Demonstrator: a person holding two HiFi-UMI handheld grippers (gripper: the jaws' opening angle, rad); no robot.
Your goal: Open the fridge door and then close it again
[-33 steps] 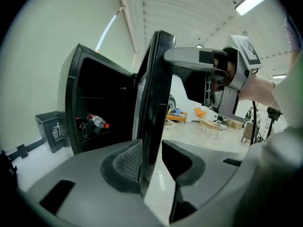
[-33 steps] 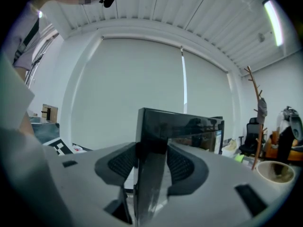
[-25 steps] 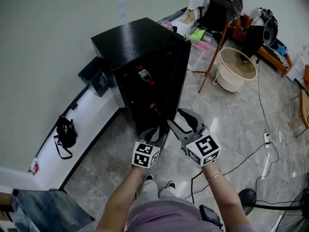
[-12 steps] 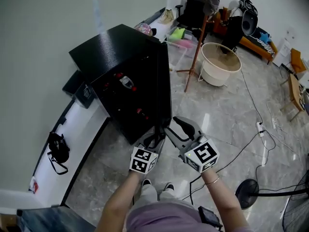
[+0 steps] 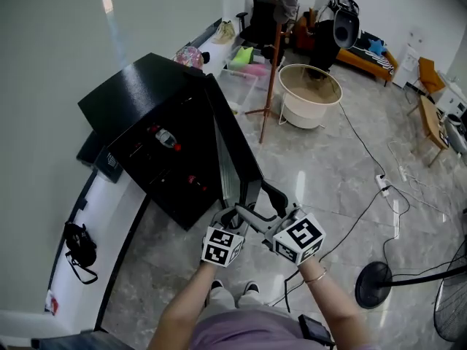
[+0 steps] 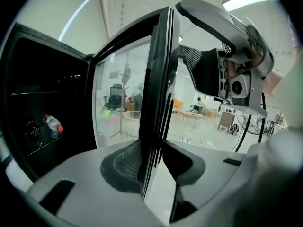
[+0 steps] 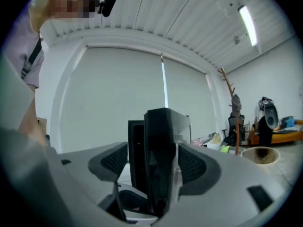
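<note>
The black fridge (image 5: pixel 139 97) stands against the wall, and its glass door (image 5: pixel 235 148) is swung partly open. A clear bottle (image 5: pixel 166 138) and a red item (image 5: pixel 193 182) lie on the shelves inside. My left gripper (image 5: pixel 232 217) is shut on the door's free edge (image 6: pixel 158 79), with the pads of the left gripper (image 6: pixel 154 167) against both faces. My right gripper (image 5: pixel 261 204) sits beside it. Its jaws have just been opening. In the right gripper view the door edge (image 7: pixel 161 150) stands between the spread pads of the right gripper (image 7: pixel 154 162), with a gap on the left.
A wooden coat stand (image 5: pixel 271 57) and a white round tub (image 5: pixel 310 97) stand behind the door's swing. Cables (image 5: pixel 372 195) trail over the marble floor, with a fan (image 5: pixel 376 286) at the right. A black bag (image 5: pixel 76 243) lies by the wall.
The door has swung further open from nearly shut. Both grippers have travelled with its edge, and the right gripper's jaws have spread apart.
</note>
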